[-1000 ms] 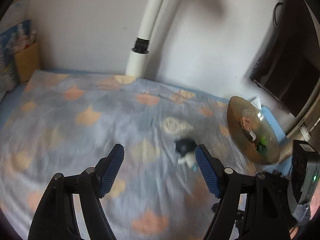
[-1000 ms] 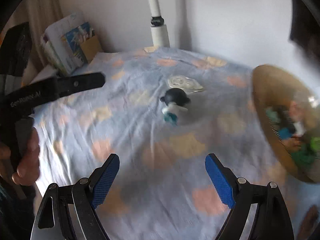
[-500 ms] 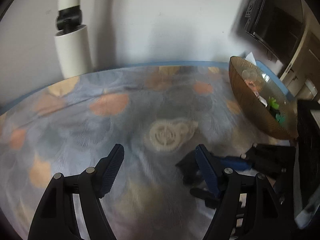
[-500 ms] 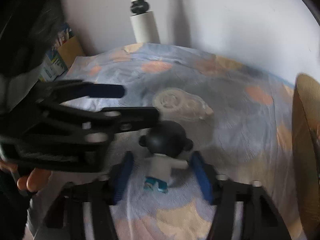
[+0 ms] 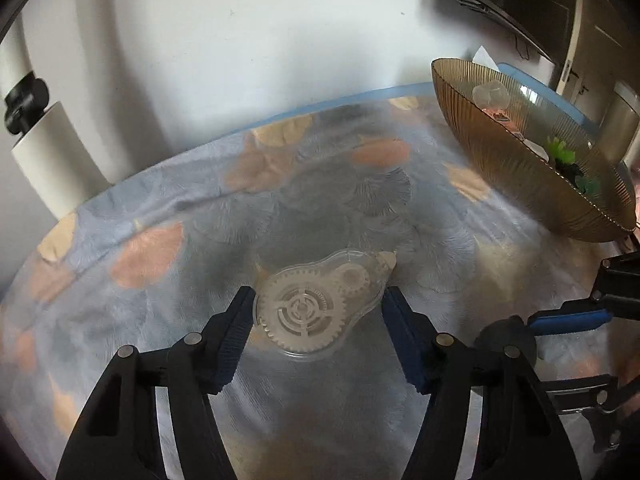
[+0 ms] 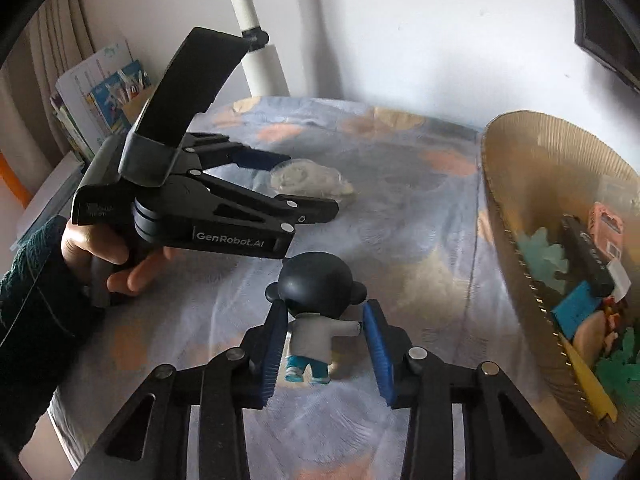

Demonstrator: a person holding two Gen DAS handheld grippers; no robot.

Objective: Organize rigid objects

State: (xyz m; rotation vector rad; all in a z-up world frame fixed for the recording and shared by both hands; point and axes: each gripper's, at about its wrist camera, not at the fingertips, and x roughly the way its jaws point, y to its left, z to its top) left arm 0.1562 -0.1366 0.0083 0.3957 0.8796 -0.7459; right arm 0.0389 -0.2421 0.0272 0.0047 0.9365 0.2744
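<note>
The clear correction-tape dispenser (image 5: 318, 308) lies flat on the patterned cloth of the table (image 5: 168, 208), between the fingers of the left tool (image 5: 318, 312). That tool's jaws are spread wide around it; the left pad sits just at its rim, the right pad just beside it, with no grip closed. The small figurine (image 6: 316, 312) with a dark round head stands upright between the pads of the right tool (image 6: 326, 338), whose jaws are narrowed closely on either side of its body; whether they actually clamp it cannot be told. Ahead and to the right of both tools stands a ribbed amber bowl (image 5: 500, 160) holding assorted small items.
</note>
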